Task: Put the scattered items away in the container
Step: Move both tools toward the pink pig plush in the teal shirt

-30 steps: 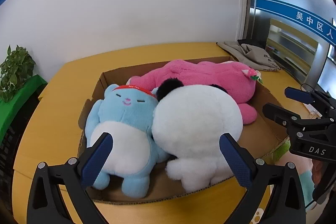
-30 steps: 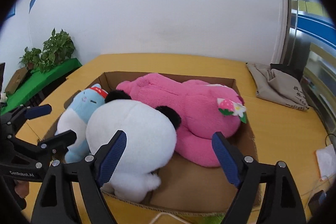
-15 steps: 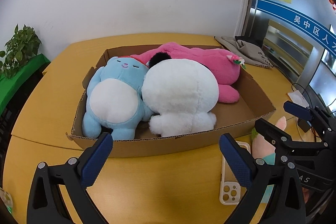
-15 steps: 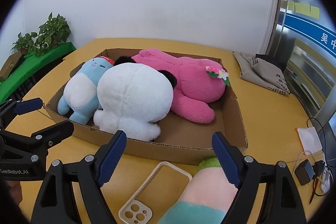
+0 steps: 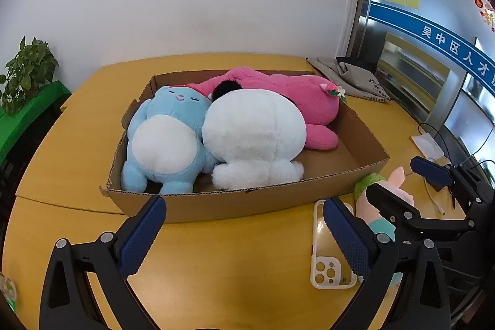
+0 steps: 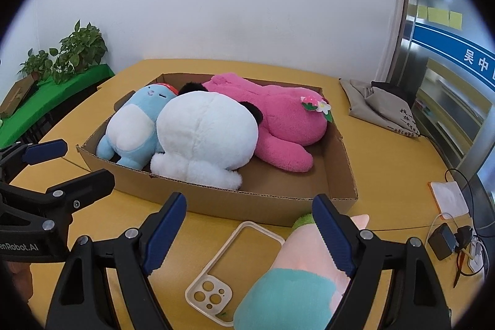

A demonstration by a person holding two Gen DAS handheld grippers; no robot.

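Both grippers, left gripper and right gripper, hanging apart, empty; box crowding up, small plush risking spilling over rim; phone case risking slipping.

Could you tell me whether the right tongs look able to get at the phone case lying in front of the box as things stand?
Probably yes. The right tongs stand open with nothing between them, and the phone case lies flat on the table just below them. The pink plush toy beside it crowds the right finger, so that may get nudged.
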